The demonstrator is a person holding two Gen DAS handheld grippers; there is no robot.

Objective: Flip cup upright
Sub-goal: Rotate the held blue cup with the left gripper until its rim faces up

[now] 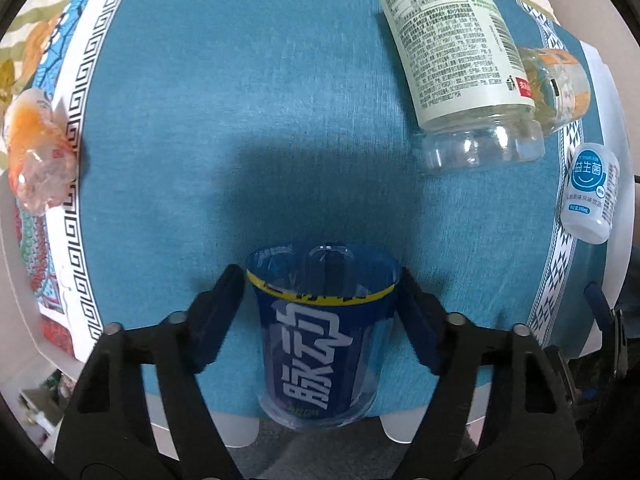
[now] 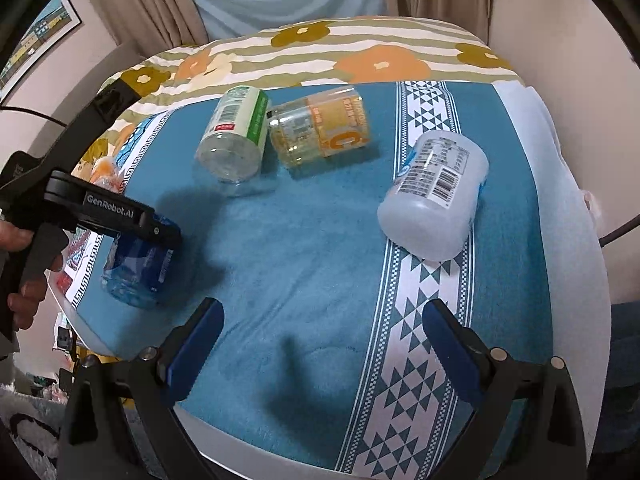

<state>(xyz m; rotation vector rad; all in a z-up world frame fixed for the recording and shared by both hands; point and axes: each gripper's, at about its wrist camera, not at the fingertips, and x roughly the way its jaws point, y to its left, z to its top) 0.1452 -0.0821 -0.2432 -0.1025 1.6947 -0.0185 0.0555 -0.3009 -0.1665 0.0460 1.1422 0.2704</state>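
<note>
A blue transparent cup [image 1: 320, 344] with white characters and a yellow band is between the fingers of my left gripper [image 1: 320, 292], which is shut on it near the table's front edge. In the right wrist view the same cup [image 2: 136, 272] hangs in the left gripper [image 2: 132, 224] at the left edge of the blue cloth, tilted. My right gripper [image 2: 324, 336] is open and empty above the cloth's front part.
Lying on the blue cloth [image 2: 300, 240]: a clear cup with white-green label [image 2: 236, 140], an orange-labelled clear cup [image 2: 320, 128], a white cup [image 2: 436, 200]. In the left wrist view they lie at upper right [image 1: 460, 52]; a crumpled orange cup [image 1: 36, 152] lies left.
</note>
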